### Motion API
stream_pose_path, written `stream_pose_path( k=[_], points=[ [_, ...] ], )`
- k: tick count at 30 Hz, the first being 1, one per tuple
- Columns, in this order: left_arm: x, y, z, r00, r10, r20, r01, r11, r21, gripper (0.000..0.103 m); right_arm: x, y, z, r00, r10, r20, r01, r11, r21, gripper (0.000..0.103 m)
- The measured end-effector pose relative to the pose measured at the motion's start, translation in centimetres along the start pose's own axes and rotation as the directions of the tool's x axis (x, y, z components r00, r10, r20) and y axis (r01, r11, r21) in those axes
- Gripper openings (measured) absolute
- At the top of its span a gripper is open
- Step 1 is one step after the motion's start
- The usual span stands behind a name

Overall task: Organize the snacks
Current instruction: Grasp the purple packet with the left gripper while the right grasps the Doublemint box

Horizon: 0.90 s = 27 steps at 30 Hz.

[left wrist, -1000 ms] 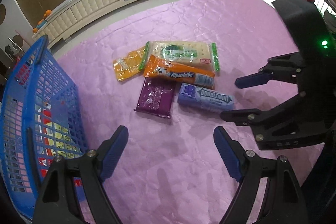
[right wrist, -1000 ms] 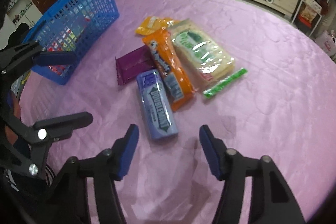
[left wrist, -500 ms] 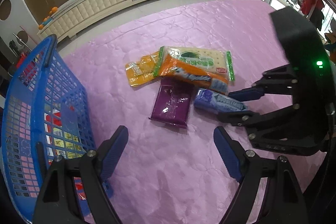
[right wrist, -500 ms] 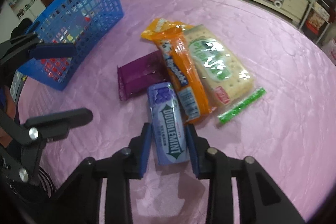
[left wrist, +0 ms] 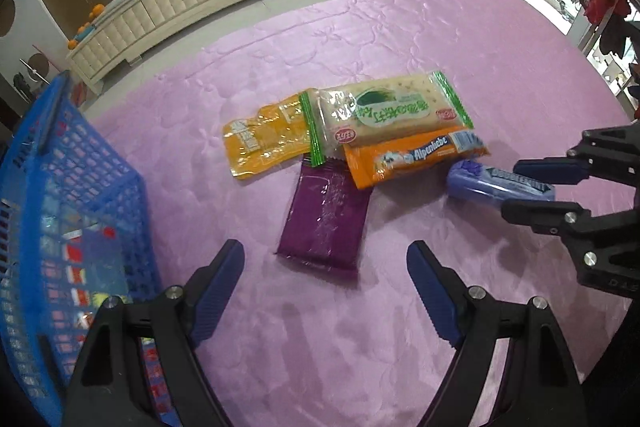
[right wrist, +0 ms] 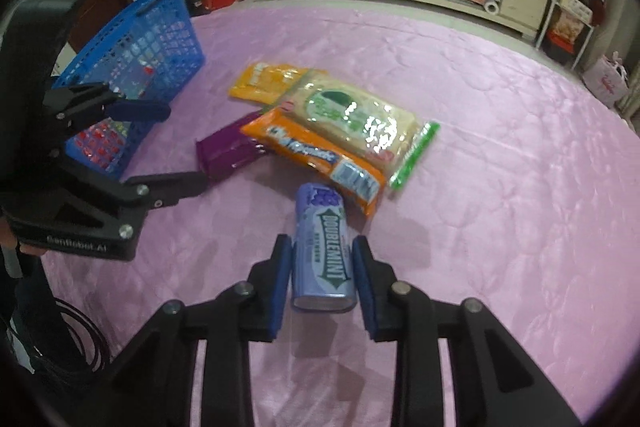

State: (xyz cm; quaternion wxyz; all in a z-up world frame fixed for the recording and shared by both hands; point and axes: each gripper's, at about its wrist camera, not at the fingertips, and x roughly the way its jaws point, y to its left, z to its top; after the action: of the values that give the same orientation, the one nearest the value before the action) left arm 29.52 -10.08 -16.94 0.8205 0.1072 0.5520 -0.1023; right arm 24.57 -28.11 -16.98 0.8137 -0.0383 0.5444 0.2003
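A pink quilted cloth is covering the whole work surface, and everything else is sitting on it. A blue plastic basket is standing at the left edge in the left wrist view, with printed packets showing through its lattice wall, though they are too blurred to name. The left gripper is hovering over bare cloth with its jaws spread wide and nothing between them, just short of the purple packet. The right gripper is clenching the blue Doublemint gum pack, its blue pads pressing on both long sides; the pack is pointing away from the camera and appears to be lifting slightly off the cloth, casting a shadow beneath, beside the near end of the orange pack. In the middle of the cloth the remaining snacks are lying in a loose cluster. The cracker packet with green ends is lying at the far side, overlapping the orange Alpenliebe pack, which is lying just in front of it. A yellow pouch is lying flat to the left of the crackers, partly tucked under their green end. The purple packet is lying nearest the left gripper, its far end slipping under the cracker packet and the orange pack.
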Motion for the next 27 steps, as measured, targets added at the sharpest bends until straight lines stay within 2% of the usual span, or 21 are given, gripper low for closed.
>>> stream_pose_path(
  k=[8,11,16,18,19,20,23,27],
  points=[
    [2.8,-0.2,1.6,0.995,0.089,-0.034,-0.089,0.996,0.009,0.082,1.5,-1.3,-0.8,0.999,0.033,-0.016,-0.032,0.999,0.036,0.035],
    [4.0,0.2,2.0,0.995,0.069,-0.071,-0.069,0.998,0.002,0.082,1.9,-1.7,-0.8,0.999,0.047,-0.011,-0.047,0.998,0.045,0.035],
    [4.5,0.5,2.6,0.997,0.030,-0.073,-0.031,0.999,-0.010,0.082,2.0,-2.0,-0.8,0.997,0.071,-0.012,-0.070,0.997,0.037,0.035],
    [4.5,0.8,2.6,0.997,0.002,-0.076,-0.004,1.000,-0.022,0.075,2.2,-2.0,-0.7,0.997,0.071,-0.008,-0.071,0.997,0.034,0.035],
    [4.5,1.1,2.6,0.995,-0.051,-0.084,0.047,0.998,-0.052,0.063,2.2,-1.9,-0.7,0.998,0.068,-0.007,-0.068,0.997,0.032,0.035],
    [4.4,1.2,2.6,0.994,-0.068,-0.083,0.062,0.996,-0.070,0.060,2.2,-1.9,-0.6,0.998,0.067,-0.008,-0.066,0.997,0.034,0.035],
    [4.2,1.1,2.4,0.995,-0.060,-0.080,0.056,0.997,-0.049,0.051,2.5,-1.6,-0.1,0.998,0.058,-0.014,-0.057,0.998,0.040,0.035],
    [3.8,0.5,1.7,0.995,-0.062,-0.078,0.059,0.997,-0.040,0.049,2.8,-1.3,0.4,0.999,0.047,-0.021,-0.046,0.997,0.055,0.039]
  ],
)
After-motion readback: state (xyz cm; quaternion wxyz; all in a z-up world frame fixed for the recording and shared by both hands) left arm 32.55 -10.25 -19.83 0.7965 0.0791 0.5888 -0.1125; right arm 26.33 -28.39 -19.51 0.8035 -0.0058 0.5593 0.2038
